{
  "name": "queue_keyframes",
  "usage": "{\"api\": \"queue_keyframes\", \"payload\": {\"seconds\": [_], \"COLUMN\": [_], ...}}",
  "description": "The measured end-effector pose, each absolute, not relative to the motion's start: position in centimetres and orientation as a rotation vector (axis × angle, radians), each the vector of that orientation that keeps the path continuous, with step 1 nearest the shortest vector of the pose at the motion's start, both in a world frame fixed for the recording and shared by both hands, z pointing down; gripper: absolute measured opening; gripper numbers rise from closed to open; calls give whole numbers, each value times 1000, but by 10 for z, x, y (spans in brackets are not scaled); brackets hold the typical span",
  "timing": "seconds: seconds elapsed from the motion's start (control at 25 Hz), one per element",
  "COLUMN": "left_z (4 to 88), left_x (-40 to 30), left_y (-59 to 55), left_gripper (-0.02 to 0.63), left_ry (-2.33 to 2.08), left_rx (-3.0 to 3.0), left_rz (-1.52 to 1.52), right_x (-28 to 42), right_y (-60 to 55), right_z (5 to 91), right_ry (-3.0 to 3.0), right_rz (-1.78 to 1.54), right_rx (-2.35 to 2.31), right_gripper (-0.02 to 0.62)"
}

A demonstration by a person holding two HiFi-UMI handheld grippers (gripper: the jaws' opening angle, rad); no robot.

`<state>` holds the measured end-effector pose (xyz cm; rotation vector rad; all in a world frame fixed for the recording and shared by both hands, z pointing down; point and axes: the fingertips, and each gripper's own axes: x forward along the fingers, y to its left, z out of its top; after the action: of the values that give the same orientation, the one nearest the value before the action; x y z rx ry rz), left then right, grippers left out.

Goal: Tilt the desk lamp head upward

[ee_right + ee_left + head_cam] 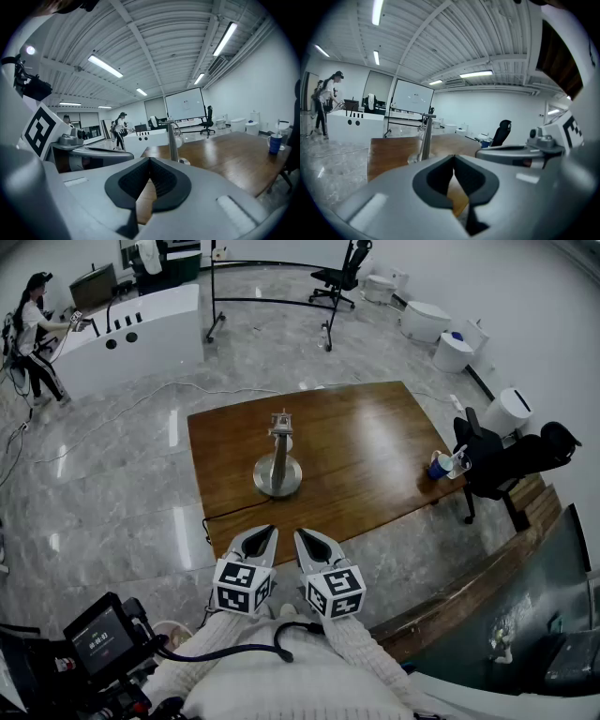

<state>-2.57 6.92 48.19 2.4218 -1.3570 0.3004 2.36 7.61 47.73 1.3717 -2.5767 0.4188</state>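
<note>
A metal desk lamp [278,465] stands on a round base in the middle of the wooden table [366,456], its small head [281,420] at the top of the post. The lamp [425,137] also shows in the left gripper view, and its post [174,140] in the right gripper view. My left gripper [262,537] and right gripper [309,542] hover side by side over the floor at the table's near edge, well short of the lamp. Both are shut with nothing between their jaws.
A blue cup [439,466] stands at the table's right edge beside a black office chair [506,460]. A white counter [131,334] with a person [33,329], a whiteboard frame [272,296] and white stools [441,334] lie beyond. A cable [141,399] crosses the floor.
</note>
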Motion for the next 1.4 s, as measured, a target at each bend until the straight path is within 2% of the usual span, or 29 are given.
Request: {"api": "queue_keyframes", "payload": {"seconds": [0.4, 0.64, 0.92, 1.04, 1.16, 1.4], "left_z": [486, 500, 481, 467, 446, 419], "left_x": [-20, -38, -50, -58, -67, -74], "left_y": [66, 15, -58, -85, -103, -145], "left_gripper": [8, 8, 9, 91, 130, 154], "left_ry": [-1311, -1291, -1294, -1244, -1191, -1010], "left_rx": [2424, 2382, 2340, 2315, 2310, 2331], "left_rz": [310, 283, 183, 118, 49, 37], "right_x": [35, 18, 18, 14, 5, -13], "right_y": [74, 22, -48, -74, -93, -125], "right_z": [481, 485, 499, 511, 515, 500], "right_ry": [-2585, -2623, -2599, -2592, -2595, -2607], "right_rz": [597, 684, 567, 565, 432, -36], "right_rx": [1428, 1394, 1251, 1144, 1052, 944], "right_gripper": [8, 43, 104, 107, 121, 123]}}
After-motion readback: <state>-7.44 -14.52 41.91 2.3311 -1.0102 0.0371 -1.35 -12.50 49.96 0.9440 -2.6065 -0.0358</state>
